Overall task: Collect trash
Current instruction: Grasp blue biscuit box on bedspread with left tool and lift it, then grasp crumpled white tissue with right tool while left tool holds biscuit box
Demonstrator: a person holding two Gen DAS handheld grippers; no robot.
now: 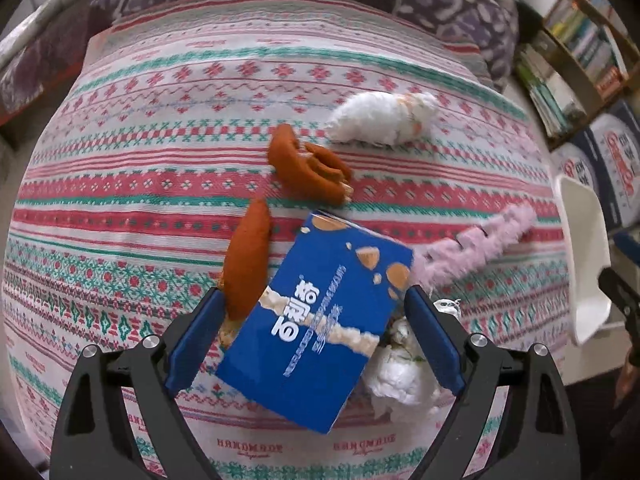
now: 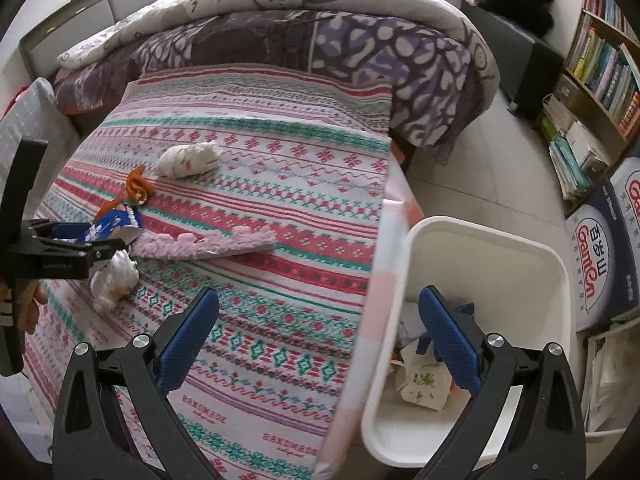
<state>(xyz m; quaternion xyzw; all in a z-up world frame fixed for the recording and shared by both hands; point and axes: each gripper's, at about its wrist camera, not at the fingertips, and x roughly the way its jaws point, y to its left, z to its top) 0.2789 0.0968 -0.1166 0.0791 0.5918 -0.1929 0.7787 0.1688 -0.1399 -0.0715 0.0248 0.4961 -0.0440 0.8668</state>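
Observation:
A blue snack box (image 1: 316,320) lies tilted on the striped bedspread (image 1: 160,160), and my left gripper (image 1: 316,292) stands open with a finger on either side of it. One orange peel (image 1: 246,264) rests against the box's left edge, and a curled peel (image 1: 308,164) lies further out. Under the box's right side sits a crumpled tissue (image 1: 400,372), with another white wad (image 1: 380,118) beyond. A pink fluffy strip (image 1: 480,244) lies to the right. My right gripper (image 2: 320,292) is open and empty over the bed edge, beside the white bin (image 2: 480,268), which has trash in it.
A folded purple and grey quilt (image 2: 360,40) fills the head of the bed. To the right are tiled floor (image 2: 480,160), a bookshelf (image 2: 600,60) and printed cartons (image 2: 600,260). A hand (image 2: 30,308) holds the left gripper (image 2: 100,246) at the far left.

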